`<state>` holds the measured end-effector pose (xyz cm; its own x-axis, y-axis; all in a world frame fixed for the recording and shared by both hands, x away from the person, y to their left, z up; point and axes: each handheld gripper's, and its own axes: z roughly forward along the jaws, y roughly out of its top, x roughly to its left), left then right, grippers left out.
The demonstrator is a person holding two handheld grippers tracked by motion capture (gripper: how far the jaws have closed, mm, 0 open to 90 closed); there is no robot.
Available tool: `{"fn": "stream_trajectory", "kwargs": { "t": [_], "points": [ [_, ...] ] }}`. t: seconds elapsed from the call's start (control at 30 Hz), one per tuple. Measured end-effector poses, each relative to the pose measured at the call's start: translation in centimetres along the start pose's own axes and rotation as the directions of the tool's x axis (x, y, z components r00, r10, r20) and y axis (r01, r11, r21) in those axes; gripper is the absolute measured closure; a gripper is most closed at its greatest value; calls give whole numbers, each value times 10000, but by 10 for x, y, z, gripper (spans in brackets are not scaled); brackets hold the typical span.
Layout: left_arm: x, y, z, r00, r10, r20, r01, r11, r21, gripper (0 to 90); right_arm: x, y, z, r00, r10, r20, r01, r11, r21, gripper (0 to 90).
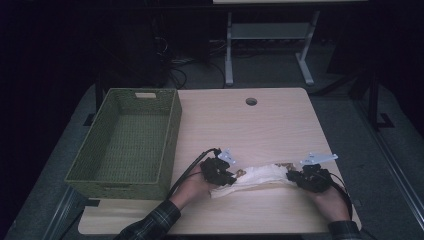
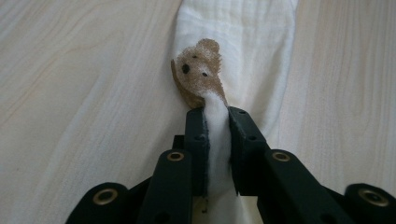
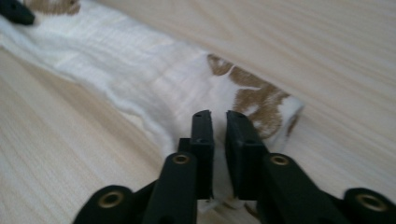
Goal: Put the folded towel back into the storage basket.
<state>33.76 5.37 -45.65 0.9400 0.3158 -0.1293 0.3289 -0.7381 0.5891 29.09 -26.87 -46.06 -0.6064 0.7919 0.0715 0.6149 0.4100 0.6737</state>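
A white cloth (image 1: 262, 175) with brown bear prints lies stretched across the near part of the wooden table (image 1: 260, 125), held between my two grippers. My left gripper (image 1: 232, 177) is at its left end. In the left gripper view the jaws (image 2: 217, 114) are shut on a pinched fold of the cloth (image 2: 243, 32), just behind a brown bear face (image 2: 198, 70). My right gripper (image 1: 292, 176) is at the right end. Its jaws (image 3: 218, 114) stand narrowly apart with white cloth (image 3: 140, 70) between them, beside a brown patch (image 3: 261, 105).
A green woven basket (image 1: 170, 135) stands on the table's left side, close to my left hand. A round cable hole (image 1: 251, 101) sits near the far edge. A desk frame (image 1: 267, 35) stands on the floor beyond the table.
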Motion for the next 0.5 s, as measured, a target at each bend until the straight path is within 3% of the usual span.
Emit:
{"fn": "stream_trajectory", "kwargs": {
  "t": [0.2, 0.33, 0.37, 0.5],
  "points": [
    [-1, 0, 0, 10000, 5, -31, -5, 10000, 25, 792, -13, 6, -10, 9933, 778, 853, -726, 9954, -619, 589],
    [-2, 1, 0, 9999, 35, -112, -34, 10000, 42, 795, -20, 9, 2, 9903, 1186, 726, -1155, 9923, -456, 499],
    [-2, 1, 0, 9999, 39, -118, -38, 10000, 60, 795, -21, 9, 7, 9917, 1095, 670, -1070, 9935, -394, 479],
    [-3, 1, 0, 9999, -6, -122, 6, 10000, 54, 801, -21, 7, 16, 9926, 1089, 532, -1083, 9940, -123, 507]
  ]
}}
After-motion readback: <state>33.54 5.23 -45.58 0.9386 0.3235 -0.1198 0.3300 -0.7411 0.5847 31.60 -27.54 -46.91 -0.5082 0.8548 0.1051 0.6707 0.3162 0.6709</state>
